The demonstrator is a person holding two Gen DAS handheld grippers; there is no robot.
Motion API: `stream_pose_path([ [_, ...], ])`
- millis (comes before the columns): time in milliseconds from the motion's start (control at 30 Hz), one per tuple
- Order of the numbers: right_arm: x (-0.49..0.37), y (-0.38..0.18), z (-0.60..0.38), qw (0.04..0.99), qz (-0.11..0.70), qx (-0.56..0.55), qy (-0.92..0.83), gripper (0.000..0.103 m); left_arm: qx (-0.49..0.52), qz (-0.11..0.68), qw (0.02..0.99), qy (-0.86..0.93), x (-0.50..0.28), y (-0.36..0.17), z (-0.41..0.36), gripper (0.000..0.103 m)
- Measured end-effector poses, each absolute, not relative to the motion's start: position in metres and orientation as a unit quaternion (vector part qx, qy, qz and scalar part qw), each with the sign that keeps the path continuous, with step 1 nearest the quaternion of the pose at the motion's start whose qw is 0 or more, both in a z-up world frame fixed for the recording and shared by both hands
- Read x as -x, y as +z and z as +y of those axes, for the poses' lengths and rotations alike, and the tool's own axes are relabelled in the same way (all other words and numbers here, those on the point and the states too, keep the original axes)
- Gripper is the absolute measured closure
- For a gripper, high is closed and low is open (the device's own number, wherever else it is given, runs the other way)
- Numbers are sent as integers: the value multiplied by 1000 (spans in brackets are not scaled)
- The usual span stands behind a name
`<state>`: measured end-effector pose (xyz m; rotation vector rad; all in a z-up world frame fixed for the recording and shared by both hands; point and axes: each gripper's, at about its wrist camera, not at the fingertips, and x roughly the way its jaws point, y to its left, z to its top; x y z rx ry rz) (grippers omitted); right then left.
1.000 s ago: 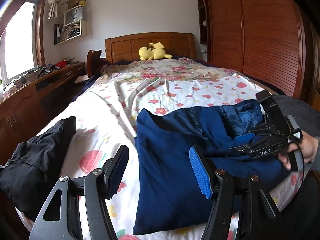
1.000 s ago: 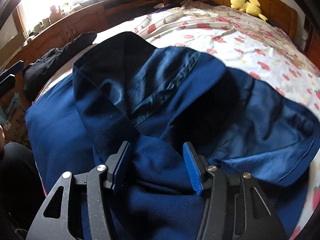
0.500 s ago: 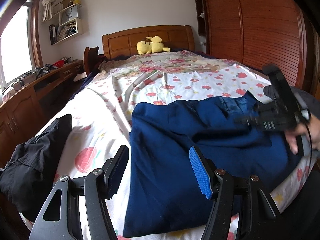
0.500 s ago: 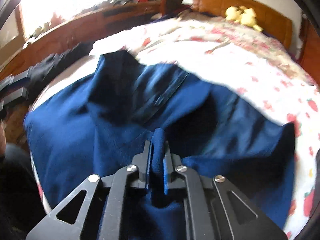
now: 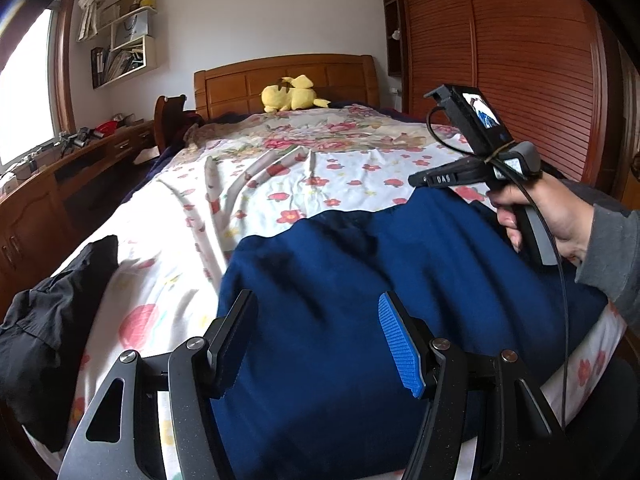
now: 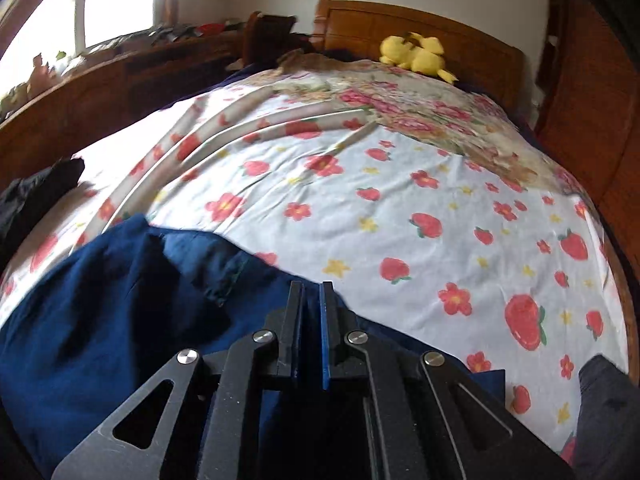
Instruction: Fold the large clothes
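Left wrist view, left to right. Wooden counter (image 5: 36, 196) runs along the left wall under the window, cluttered on top. Black garment (image 5: 48, 320) lies bunched at the bed's left edge, part of it hanging over the side. A strip of bare flowered sheet (image 5: 168, 272) separates it from the blue garment (image 5: 360, 300), which covers the near middle and right of the bed (image 5: 280, 80); its near hem reaches the foot edge, its far edge is a low rounded ridge.

Left claw (image 5: 320, 344) hovers over the blue garment's near-left part, jaws spread wide, nothing between them. One finger sits over the garment's left border, the blue-padded one over its middle.

Right claw (image 5: 418, 180) is held up at the blue garment's far right edge, gripped by the right hand (image 5: 552, 216). From this side I cannot tell how its jaws stand.

Beyond the blue garment, the sheet lies open and uncluttered up to the yellow plush toy (image 5: 292, 94) at the headboard. Wooden wardrobe (image 5: 520, 60) closes off the right side.

Right wrist view, left to right. Black garment (image 6: 36, 192) at the far left edge. Blue garment (image 6: 100, 320) fills lower left, a folded flap with a seam on top. Right claw (image 6: 311, 332) is clenched, only a thin slit between the pads; whether cloth sits in the slit I cannot tell. To its right, wide bare sheet (image 6: 440, 220) out to the bed's right edge.
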<state>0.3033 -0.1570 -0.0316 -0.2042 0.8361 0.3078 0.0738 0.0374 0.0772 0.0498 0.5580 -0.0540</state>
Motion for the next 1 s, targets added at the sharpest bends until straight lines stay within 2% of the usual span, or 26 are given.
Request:
stream_pose_path([
  [33, -304, -28, -163, 899, 402, 92, 146, 92, -25, 275, 961, -30, -75, 77, 35, 38],
  [100, -302, -20, -177, 905, 396, 84, 132, 63, -23, 273, 961, -35, -78, 77, 33, 38],
  [200, -302, -9, -206, 913, 386, 80, 105, 53, -20, 270, 962, -41, -81, 77, 31, 38],
  [333, -304, -13, -248, 909, 404, 77, 67, 50, -19, 269, 962, -49, -85, 76, 26, 38],
  [567, -306, -68, -304, 868, 493, 47, 41, 50, -24, 274, 960, -58, -94, 73, 20, 38],
  [633, -304, -78, -312, 862, 503, 26, 47, 55, -24, 276, 959, -60, -95, 73, 19, 38],
  [667, -304, -80, -316, 862, 504, 11, 59, 72, -24, 277, 959, -61, -96, 72, 18, 38],
  [700, -302, -79, -318, 864, 498, -1, 78, 99, -25, 277, 959, -61, -96, 72, 17, 38],
  [867, -287, -48, -332, 902, 431, 21, 5, 100, -32, 281, 957, -61, -98, 72, 15, 38],
  [1000, -286, -40, -345, 902, 429, 31, -30, 100, -33, 283, 957, -61, -99, 72, 14, 38],
])
